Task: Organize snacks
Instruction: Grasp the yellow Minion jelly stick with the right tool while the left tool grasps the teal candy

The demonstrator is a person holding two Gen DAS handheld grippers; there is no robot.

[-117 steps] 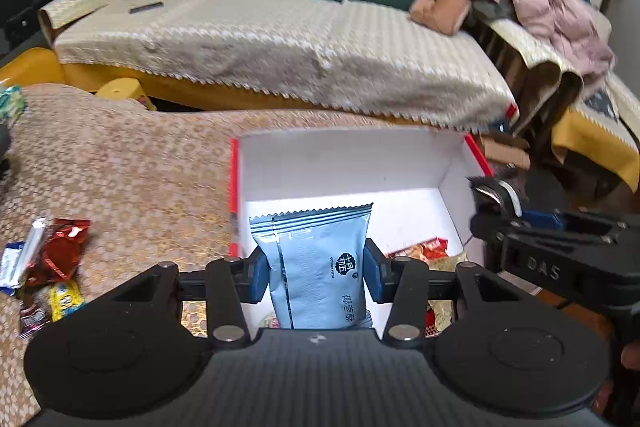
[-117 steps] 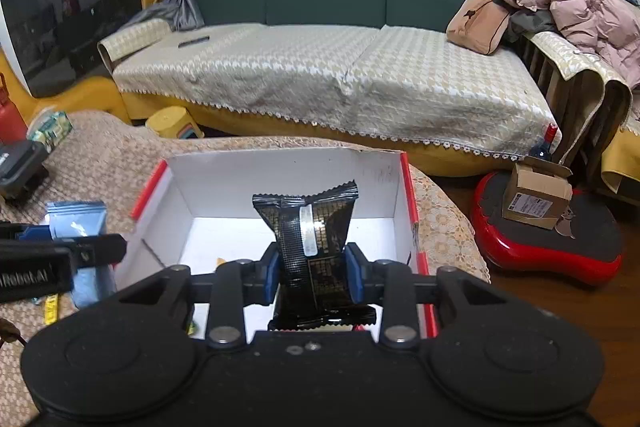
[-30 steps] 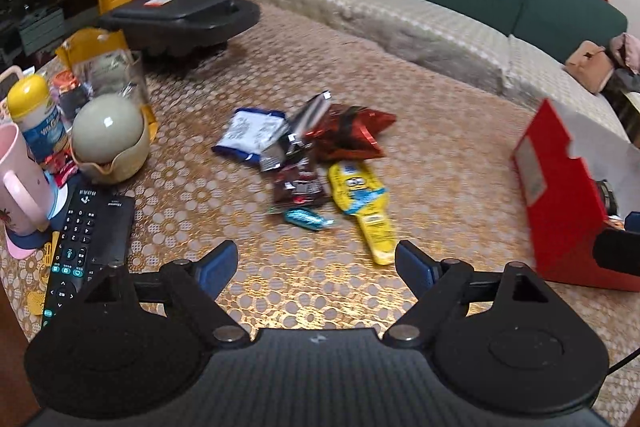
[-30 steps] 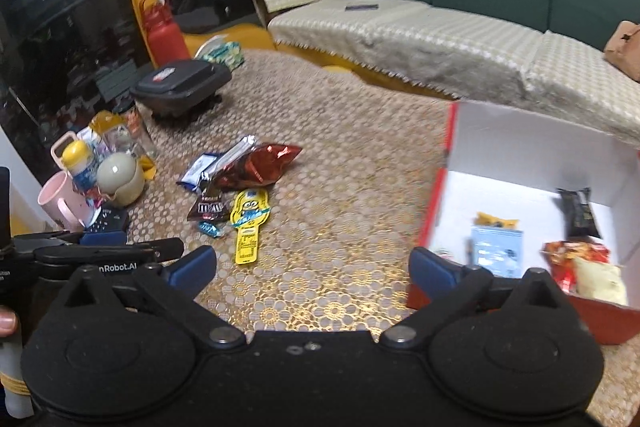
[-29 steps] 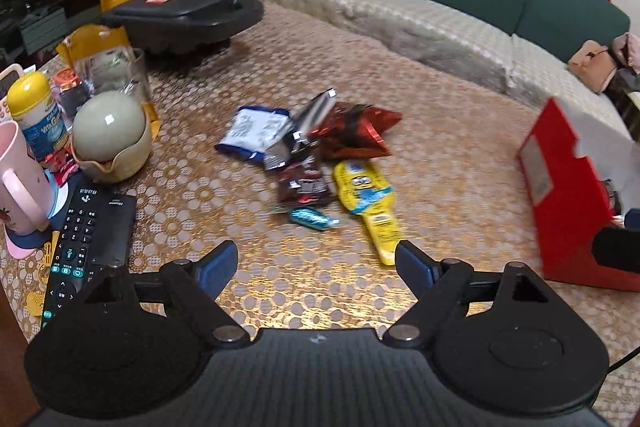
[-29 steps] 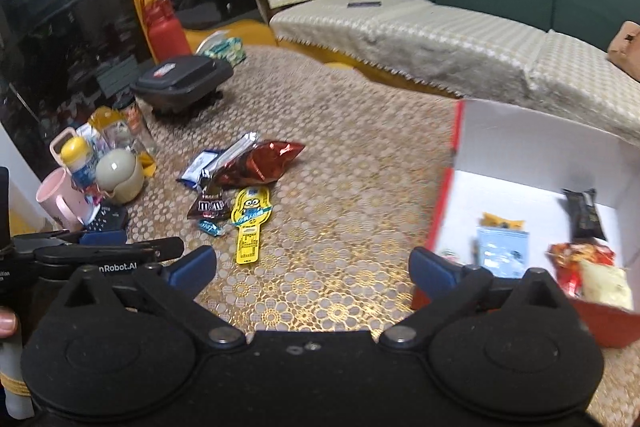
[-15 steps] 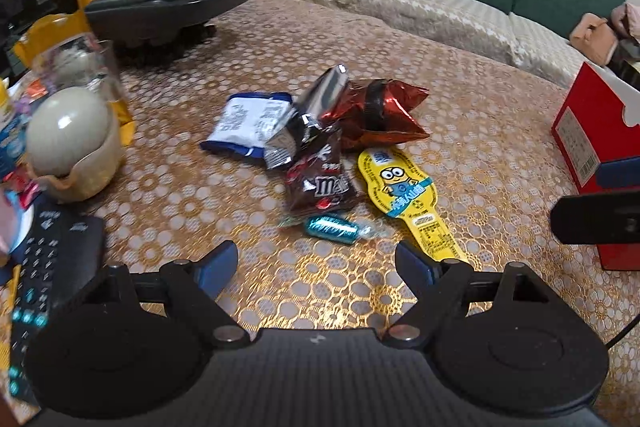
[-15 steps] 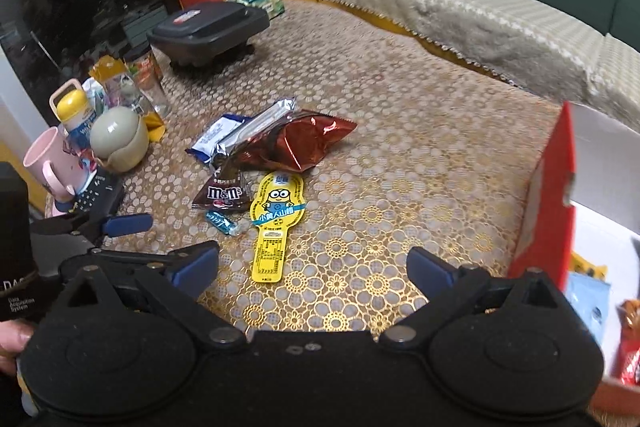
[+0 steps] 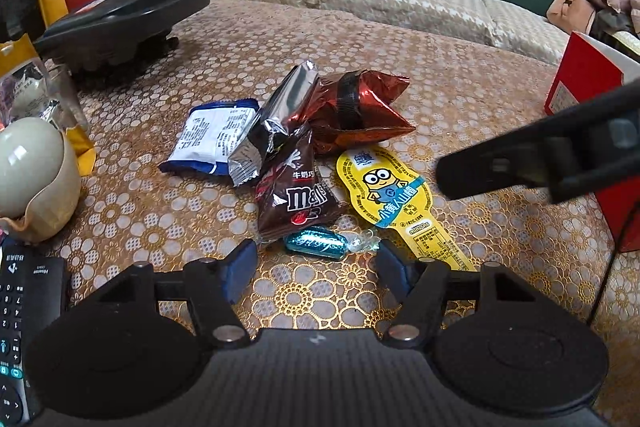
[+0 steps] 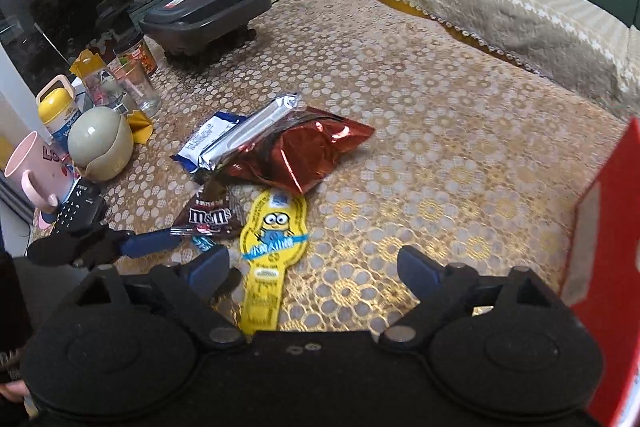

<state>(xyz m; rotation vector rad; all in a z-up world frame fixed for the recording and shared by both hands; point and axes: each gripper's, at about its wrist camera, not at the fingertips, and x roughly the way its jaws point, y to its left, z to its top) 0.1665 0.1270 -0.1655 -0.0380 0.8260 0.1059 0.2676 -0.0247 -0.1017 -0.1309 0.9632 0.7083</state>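
Hovering low over the snack pile, the left tongs (image 9: 316, 269) have just been closing, jaws partly open and empty, the teal wrapped candy (image 9: 316, 243) lying on the table (image 9: 460, 87) just ahead of their tips. Just beyond the candy sits the brown M&M's bag (image 9: 298, 193), the yellow Minions pack (image 9: 390, 191) beside it. The right tongs (image 10: 312, 269) have been narrowing too, yet gape wide, holding nothing, over that yellow pack's stem. The red box (image 10: 604, 247) stands well apart from the candy.

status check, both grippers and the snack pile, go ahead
Left hand-held gripper open, closing around teal candy. Right hand-held gripper open, narrowing over yellow Minions pack. Nothing held; no obstruction.
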